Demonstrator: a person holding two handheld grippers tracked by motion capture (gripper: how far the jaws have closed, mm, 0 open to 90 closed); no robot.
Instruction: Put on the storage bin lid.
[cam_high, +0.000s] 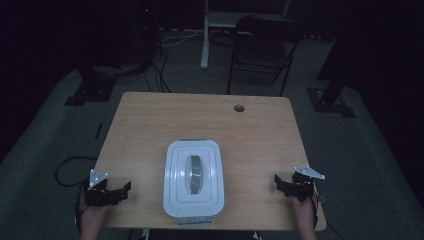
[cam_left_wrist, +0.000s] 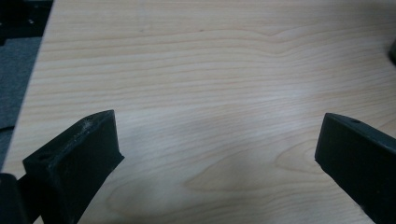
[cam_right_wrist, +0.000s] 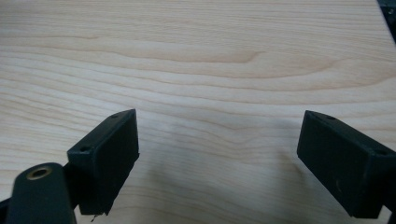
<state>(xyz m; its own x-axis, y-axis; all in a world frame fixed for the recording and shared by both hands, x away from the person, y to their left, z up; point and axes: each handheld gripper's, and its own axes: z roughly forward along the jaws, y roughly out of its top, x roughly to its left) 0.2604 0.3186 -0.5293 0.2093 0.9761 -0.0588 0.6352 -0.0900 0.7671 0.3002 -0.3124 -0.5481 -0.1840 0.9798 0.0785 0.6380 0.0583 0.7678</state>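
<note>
The white rectangular plastic lidded container (cam_high: 194, 178) sits at the pale wooden desk's (cam_high: 150, 125) near edge, long axis running away from the person, midway between the left tool (cam_high: 126, 191) and right tool (cam_high: 278, 183); both tools' jaws are spread and hold nothing.

One white lidded container (cam_high: 194, 180), one table (cam_high: 150, 130), two grippers (left gripper (cam_high: 124, 189), right gripper (cam_high: 278, 181)), one chair (cam_high: 262, 47).

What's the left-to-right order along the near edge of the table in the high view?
left gripper → white lidded container → right gripper, all over the wooden table.
</note>
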